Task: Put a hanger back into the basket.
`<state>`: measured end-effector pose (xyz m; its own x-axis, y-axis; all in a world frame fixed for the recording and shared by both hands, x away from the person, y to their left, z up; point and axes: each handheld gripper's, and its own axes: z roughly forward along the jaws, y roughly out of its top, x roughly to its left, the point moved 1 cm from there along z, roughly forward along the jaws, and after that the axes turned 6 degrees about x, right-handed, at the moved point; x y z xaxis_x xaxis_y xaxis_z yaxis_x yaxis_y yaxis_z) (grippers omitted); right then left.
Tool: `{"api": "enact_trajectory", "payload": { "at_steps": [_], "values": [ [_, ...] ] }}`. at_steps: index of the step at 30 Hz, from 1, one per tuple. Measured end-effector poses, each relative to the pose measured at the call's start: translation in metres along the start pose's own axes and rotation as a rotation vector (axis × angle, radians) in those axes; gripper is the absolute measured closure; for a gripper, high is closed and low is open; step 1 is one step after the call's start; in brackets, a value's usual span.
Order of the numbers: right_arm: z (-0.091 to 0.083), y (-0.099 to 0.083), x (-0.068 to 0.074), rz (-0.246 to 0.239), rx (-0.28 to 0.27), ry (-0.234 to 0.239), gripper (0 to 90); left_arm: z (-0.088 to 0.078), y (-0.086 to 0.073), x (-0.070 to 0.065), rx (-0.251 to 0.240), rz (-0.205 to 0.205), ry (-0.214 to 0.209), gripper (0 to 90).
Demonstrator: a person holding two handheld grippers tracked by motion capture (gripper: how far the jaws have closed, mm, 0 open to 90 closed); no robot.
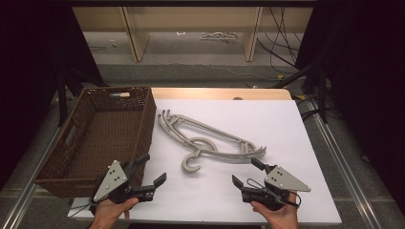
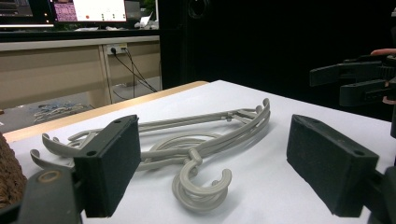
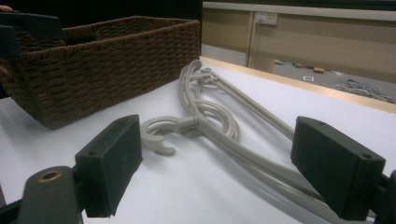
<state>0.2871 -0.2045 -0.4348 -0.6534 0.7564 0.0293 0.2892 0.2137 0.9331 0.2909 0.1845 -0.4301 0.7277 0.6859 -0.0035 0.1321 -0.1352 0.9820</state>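
Observation:
A stack of grey plastic hangers [image 1: 205, 140] lies flat in the middle of the white table top [image 1: 267, 119], hooks curling toward the near edge. My left gripper [image 1: 152, 170] stands open near the front left, just beside the basket's near corner, nothing between its jaws. My right gripper [image 1: 244, 172] stands open at the front right, a little short of the hangers' right end. In the left gripper view the hangers [image 2: 201, 140] lie ahead between the wide jaws of my left gripper [image 2: 219, 168]. The right gripper view has the hangers [image 3: 219, 121] lying ahead of my right gripper [image 3: 229, 168].
A dark brown woven basket [image 1: 143, 124] stands empty along the table's left side, also in the right gripper view as the basket [image 3: 107, 70]. Beyond the table's wooden far edge are a floor with cables and shelf legs. The other gripper [image 2: 359, 79] hangs at the right of the left gripper view.

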Motion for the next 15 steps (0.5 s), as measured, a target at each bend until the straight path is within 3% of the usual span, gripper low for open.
{"api": "enact_trajectory", "payload": {
  "at_steps": [15],
  "values": [
    [0.0017, 0.0014, -0.0025, -0.027, 0.012, 0.002, 18.1, -0.0004, 0.0001, -0.002, 0.0, -0.011, -0.004, 18.3]
  ]
}}
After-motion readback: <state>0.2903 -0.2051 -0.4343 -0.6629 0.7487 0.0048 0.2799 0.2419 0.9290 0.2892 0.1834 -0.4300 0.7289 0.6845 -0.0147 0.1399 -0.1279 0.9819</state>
